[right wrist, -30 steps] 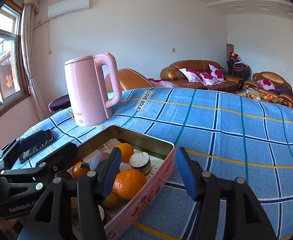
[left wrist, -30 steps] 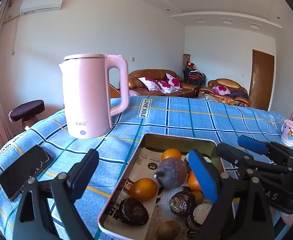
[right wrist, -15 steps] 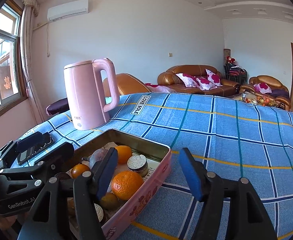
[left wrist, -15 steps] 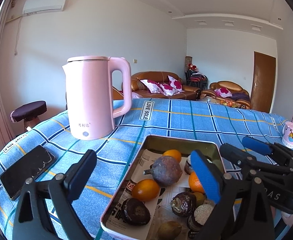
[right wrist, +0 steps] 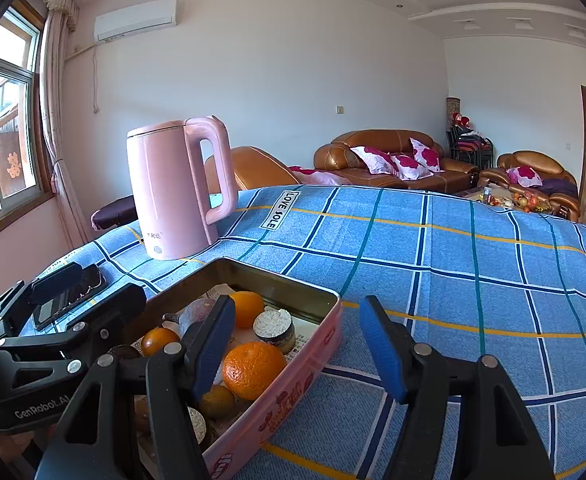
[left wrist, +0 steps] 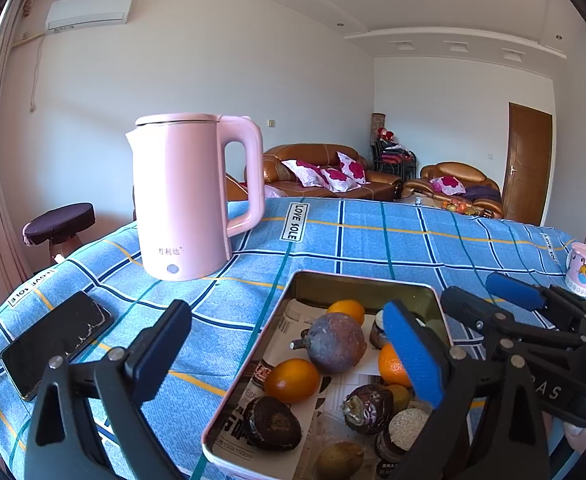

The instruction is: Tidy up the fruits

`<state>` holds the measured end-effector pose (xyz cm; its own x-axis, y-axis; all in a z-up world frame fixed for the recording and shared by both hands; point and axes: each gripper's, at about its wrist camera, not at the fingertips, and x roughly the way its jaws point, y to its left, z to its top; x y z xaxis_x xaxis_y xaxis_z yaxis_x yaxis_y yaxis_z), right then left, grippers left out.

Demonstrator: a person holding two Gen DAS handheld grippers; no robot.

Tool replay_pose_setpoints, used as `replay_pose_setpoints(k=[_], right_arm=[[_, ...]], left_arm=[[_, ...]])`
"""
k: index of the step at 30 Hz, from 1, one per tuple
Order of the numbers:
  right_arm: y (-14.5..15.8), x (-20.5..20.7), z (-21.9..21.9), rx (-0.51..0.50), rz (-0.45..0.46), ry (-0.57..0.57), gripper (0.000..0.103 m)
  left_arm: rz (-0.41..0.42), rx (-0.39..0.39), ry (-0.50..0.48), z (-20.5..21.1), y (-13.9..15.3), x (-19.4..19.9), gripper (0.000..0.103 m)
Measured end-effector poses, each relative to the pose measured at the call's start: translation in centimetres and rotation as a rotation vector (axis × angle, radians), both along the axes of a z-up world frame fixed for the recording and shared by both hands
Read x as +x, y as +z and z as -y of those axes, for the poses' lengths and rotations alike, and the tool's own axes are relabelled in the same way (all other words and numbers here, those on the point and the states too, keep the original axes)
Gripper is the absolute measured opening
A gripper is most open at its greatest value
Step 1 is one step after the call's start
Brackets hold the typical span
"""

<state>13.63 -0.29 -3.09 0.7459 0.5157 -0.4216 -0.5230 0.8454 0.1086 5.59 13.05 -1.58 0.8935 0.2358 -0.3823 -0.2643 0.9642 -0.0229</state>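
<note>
Opened wider over the last second at both grippers, with nothing else shifted on the blue checked tablecloth point(left wrist: 373, 240).

Left gripper point(left wrist: 287, 312): jaws spread very wide, clamped on nothing, straddling the near left part of the one pink tin point(left wrist: 365, 280) without touching it; left pad over bare cloth, right pad over the fruit. Jaws just been opening.

Right gripper point(right wrist: 297, 312): jaws about half apart, also just been opening, gripping nothing; hovering across the tin's right wall, left pad over the fruit, right pad over cloth.

Counted inside the paper-lined tin:
- three oranges point(left wrist: 293, 380), one far, one near left, one partly hidden behind the blue pad;
- one large smooth purple fruit point(left wrist: 335, 346) with a stalk, in the middle;
- two dark wrinkled fruits point(left wrist: 271, 422), nearer;
- two dull green-brown fruits point(left wrist: 339, 460), one at the near edge;
- two round brown pieces with pale tops point(left wrist: 407, 424); what these are, cannot tell.

Outside the tin, no fruit on the cloth.

Elsewhere on the table: one pink kettle point(left wrist: 181, 200) upright, far left of the tin, well apart; one black phone point(left wrist: 53, 344) flat at the near left; one mug point(left wrist: 583, 268) at the far right edge.
</note>
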Motion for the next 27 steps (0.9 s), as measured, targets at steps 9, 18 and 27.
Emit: replay_pose_setpoints(k=[9,18,27], right_arm=[[0.0,0.0,0.4,0.011,0.002,-0.013,0.069],[0.1,-0.3,1.2,0.043,0.019,-0.034,0.075],[0.4,-0.7,1.7,0.061,0.04,-0.054,0.075]], left_arm=[[0.0,0.0,0.003,0.0,0.0,0.0,0.101],[0.012,0.011,0.003,0.1,0.1,-0.3,0.103],[0.017,0.012,0.015,0.0,0.2,-0.4,0.103]])
